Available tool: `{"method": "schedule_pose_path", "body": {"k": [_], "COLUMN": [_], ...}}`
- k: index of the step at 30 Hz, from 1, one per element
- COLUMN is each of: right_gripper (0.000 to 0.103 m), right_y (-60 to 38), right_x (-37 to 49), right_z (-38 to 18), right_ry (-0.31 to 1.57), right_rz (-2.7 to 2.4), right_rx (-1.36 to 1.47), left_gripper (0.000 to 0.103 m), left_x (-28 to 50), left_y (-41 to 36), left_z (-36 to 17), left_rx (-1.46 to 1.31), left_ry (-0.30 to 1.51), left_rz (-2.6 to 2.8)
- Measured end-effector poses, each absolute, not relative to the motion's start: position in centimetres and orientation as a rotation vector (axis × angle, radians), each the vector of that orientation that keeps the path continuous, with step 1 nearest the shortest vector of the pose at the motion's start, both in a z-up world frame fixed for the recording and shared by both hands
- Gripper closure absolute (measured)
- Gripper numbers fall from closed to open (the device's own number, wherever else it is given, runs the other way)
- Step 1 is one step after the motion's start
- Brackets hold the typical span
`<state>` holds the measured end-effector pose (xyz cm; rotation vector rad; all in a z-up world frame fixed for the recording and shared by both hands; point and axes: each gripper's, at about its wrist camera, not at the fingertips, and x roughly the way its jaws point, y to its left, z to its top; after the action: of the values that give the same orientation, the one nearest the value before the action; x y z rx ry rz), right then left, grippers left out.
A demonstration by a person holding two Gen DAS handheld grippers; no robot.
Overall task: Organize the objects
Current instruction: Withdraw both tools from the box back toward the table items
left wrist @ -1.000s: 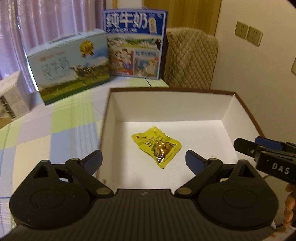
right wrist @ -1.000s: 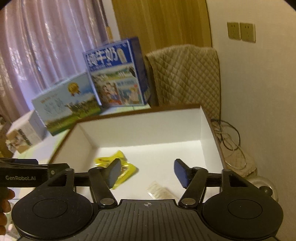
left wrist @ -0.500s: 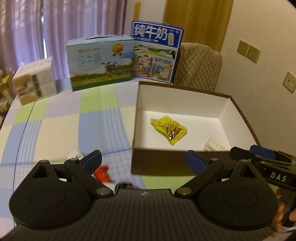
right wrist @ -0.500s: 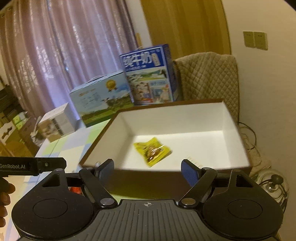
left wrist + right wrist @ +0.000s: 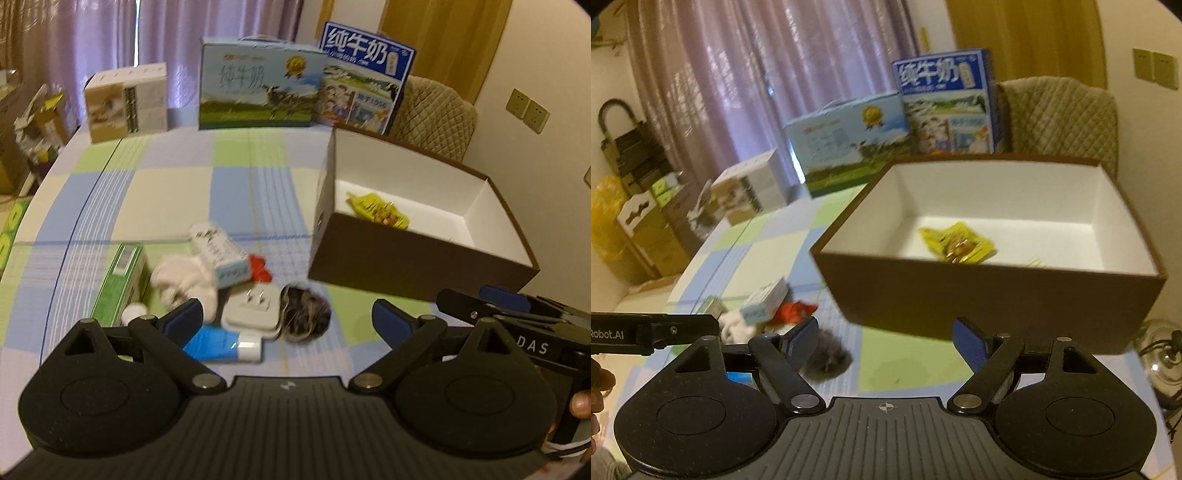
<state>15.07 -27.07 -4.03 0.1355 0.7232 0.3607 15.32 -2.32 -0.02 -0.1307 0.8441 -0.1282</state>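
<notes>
Here, one brown box (image 5: 417,262) with white inner walls stands on the right part of the checked tablecloth (image 5: 155,192). Inside it lies one yellow snack packet (image 5: 376,210), near the left wall, and one small pale thing beside it in the right wrist view, too blurred to tell.

To the left of the box, near the cameras, a small heap of things lies on the cloth. I count one white tube (image 5: 218,254) with a pale blue end, one white crumpled cloth (image 5: 184,280) touching it, one red wrapper (image 5: 260,267) just to the right of the tube, one grey plug adapter (image 5: 253,308), one dark fuzzy ball (image 5: 304,314) touching the adapter on its right, one blue tube (image 5: 221,345) with a white cap nearest to the camera, and one green carton (image 5: 120,282) at the left of the heap.

The left gripper (image 5: 288,319) hangs above this heap, its two blue-padded fingers wide apart and holding nothing. The right gripper (image 5: 886,339) is over the cloth in front of the box's near wall, also spread wide and empty.

At the far edge stand three cartons: one small white-and-brown carton (image 5: 127,101) at the left, one pale blue milk carton (image 5: 258,83) in the middle, one dark blue milk carton (image 5: 364,75) at the right. One quilted chair back (image 5: 432,114) is behind the box.
</notes>
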Motion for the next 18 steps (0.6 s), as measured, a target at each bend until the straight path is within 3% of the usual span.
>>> {"method": "schedule_pose_path", "body": {"k": [18], "right_gripper": [0.026], "right_y": [-22.7], "right_x": [15.3], "right_z": [-8.9], "right_ry": [0.842], "right_rz": [0.487], "right_rx": [0.036], "left_gripper": [0.007], "left_x": [11.7], "left_y": [2.5], "left_z": [-4.1], "left_rx": [-0.175], "left_ry": [0.909], "left_rz": [-0.005]}}
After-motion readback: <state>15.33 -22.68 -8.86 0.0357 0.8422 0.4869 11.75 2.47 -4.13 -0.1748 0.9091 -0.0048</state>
